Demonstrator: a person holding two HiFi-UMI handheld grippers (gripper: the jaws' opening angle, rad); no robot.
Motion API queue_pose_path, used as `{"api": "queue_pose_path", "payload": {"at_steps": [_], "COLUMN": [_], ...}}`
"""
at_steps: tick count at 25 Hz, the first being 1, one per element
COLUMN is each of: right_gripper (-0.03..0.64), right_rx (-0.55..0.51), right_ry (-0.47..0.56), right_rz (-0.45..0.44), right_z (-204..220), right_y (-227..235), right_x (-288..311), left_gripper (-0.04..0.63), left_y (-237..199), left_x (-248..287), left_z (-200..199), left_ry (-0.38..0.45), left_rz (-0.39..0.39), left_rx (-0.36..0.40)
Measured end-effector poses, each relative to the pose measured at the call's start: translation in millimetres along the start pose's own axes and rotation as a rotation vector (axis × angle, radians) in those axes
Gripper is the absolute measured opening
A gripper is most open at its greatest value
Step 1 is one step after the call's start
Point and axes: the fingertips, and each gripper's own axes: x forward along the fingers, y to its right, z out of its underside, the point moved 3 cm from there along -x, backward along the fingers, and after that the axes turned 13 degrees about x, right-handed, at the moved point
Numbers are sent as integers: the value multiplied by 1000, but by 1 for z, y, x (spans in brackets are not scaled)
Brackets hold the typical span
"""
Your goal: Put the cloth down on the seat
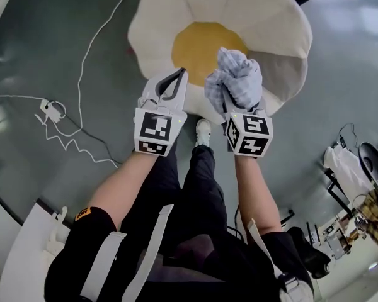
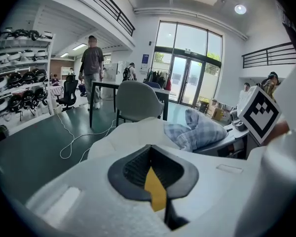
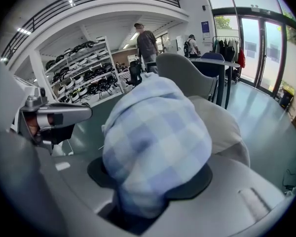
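Note:
A flower-shaped seat (image 1: pixel 164 17) with cream petals and a yellow centre (image 1: pixel 198 46) lies on the grey floor in front of me. A bunched blue-and-white checked cloth (image 1: pixel 236 74) hangs over the seat's near right part, and my right gripper (image 1: pixel 232 96) is shut on it. In the right gripper view the cloth (image 3: pixel 158 142) bulges out of the jaws and hides the fingertips. My left gripper (image 1: pixel 176 77) hovers just left of it over the seat's near edge, shut and holding nothing. The left gripper view shows the cloth (image 2: pixel 197 130) off to the right, past the cream seat (image 2: pixel 133 132).
A white cable (image 1: pixel 82 61) and a plug adapter (image 1: pixel 50 111) lie on the floor to the left. My shoe (image 1: pixel 203 131) stands at the seat's near edge. A grey chair (image 2: pixel 135 100), a table and a standing person (image 2: pixel 92 63) are beyond. Shelves of helmets (image 3: pixel 84 83) line the wall.

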Motion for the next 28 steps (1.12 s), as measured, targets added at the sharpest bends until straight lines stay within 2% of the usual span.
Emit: {"api": "queue_pose_path", "payload": {"at_steps": [10, 28], "right_gripper": [241, 249], "right_rx": [4, -9], "right_ry": [-45, -105], "right_rz": [29, 67], "right_z": [39, 108], "right_y": [27, 74], "right_x": [80, 217], "left_gripper": [3, 3], "left_y": [-6, -22], "left_x": [67, 147], "left_z": [72, 193], "left_ry": [-48, -95], "left_rz": [18, -7], "left_rx": [-13, -42]}}
